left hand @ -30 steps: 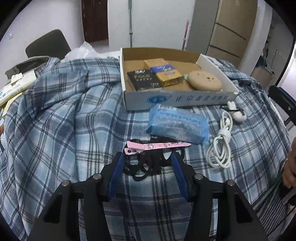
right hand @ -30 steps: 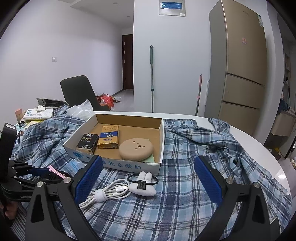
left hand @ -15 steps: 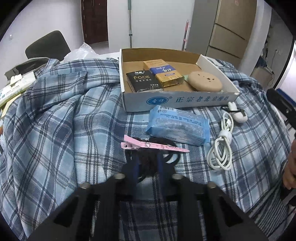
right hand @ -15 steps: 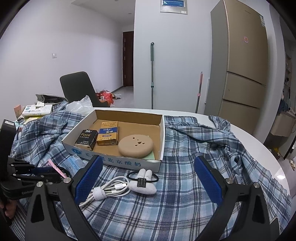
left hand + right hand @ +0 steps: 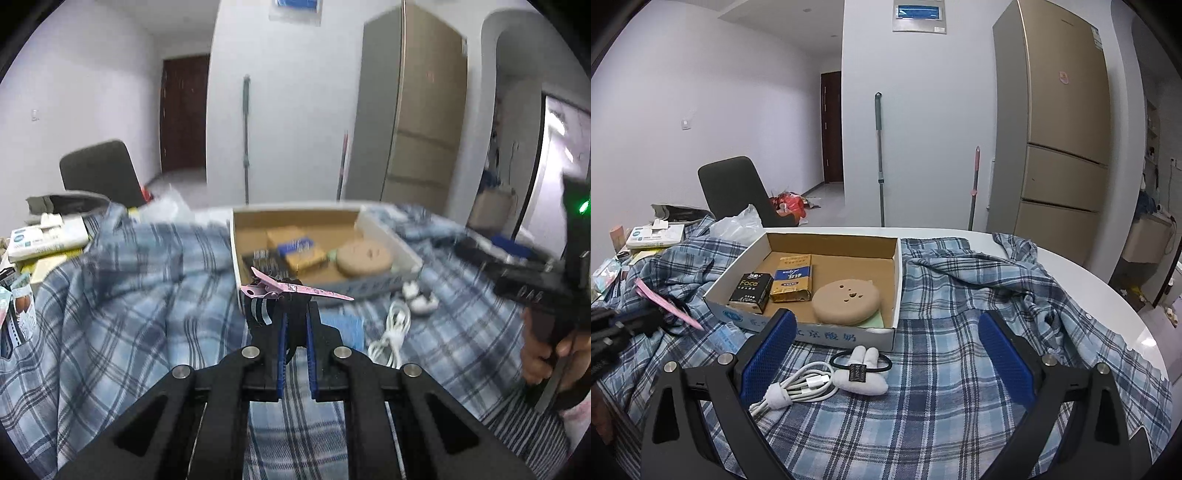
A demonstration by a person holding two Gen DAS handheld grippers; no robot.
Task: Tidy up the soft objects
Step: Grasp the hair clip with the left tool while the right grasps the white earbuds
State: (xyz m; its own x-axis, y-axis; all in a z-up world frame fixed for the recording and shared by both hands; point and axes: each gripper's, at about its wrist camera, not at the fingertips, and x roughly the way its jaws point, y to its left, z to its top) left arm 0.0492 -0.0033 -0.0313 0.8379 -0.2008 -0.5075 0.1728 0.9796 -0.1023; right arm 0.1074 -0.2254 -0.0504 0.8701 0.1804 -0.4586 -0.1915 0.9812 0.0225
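Holding 2 packs and a puff, cardboard box (image 5: 896, 280) (left claw (image 5: 294, 325) gripping hair ties (image 5: 291, 295))

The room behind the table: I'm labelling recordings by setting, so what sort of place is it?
Probably a home, in a dining or kitchen area: a tall gold fridge, a mop leaning on the wall, and a round table draped with a plaid shirt.

Left wrist view: heavy motion blur over the cardboard box (image 5: 325, 254) and plaid cloth (image 5: 129, 295); near black frame sharp. Right wrist view: sharp throughout, even cool diffuse indoor light, soft shadows. Bright glare at the doorway (image 5: 557, 155). Fisheye bending, dark vignetted corners in both.
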